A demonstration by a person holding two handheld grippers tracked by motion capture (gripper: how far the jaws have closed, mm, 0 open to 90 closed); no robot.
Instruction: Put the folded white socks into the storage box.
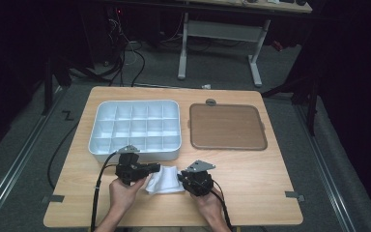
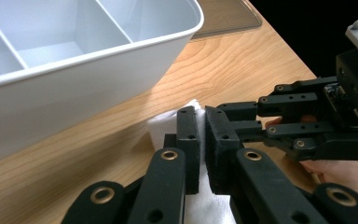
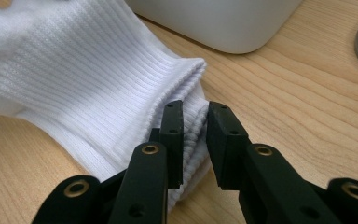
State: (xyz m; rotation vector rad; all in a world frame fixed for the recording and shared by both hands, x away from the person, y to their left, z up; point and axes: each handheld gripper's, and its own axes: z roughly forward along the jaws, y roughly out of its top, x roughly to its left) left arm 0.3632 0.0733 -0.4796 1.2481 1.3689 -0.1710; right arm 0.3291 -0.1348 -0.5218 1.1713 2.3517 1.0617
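Observation:
A white ribbed sock [image 1: 164, 180] lies on the wooden table near its front edge, between my two grippers. From the left, my left gripper [image 1: 157, 167] is shut on one end of it; a thin fold of white fabric [image 2: 161, 126] shows between its pads [image 2: 200, 114]. My right gripper [image 1: 180, 178] comes from the right and is shut on the ribbed cuff [image 3: 88, 74], whose edge is pinched between its jaws [image 3: 196, 109]. In the left gripper view the right gripper's body [image 2: 349, 93] sits just beyond.
A white compartment tray [image 1: 135, 153] stands just behind the sock, its wall close to both grippers [image 2: 121, 60] [image 3: 223, 23]. A brown flat lid [image 1: 227, 126] lies to the tray's right. Bare tabletop stretches to the right of the right hand.

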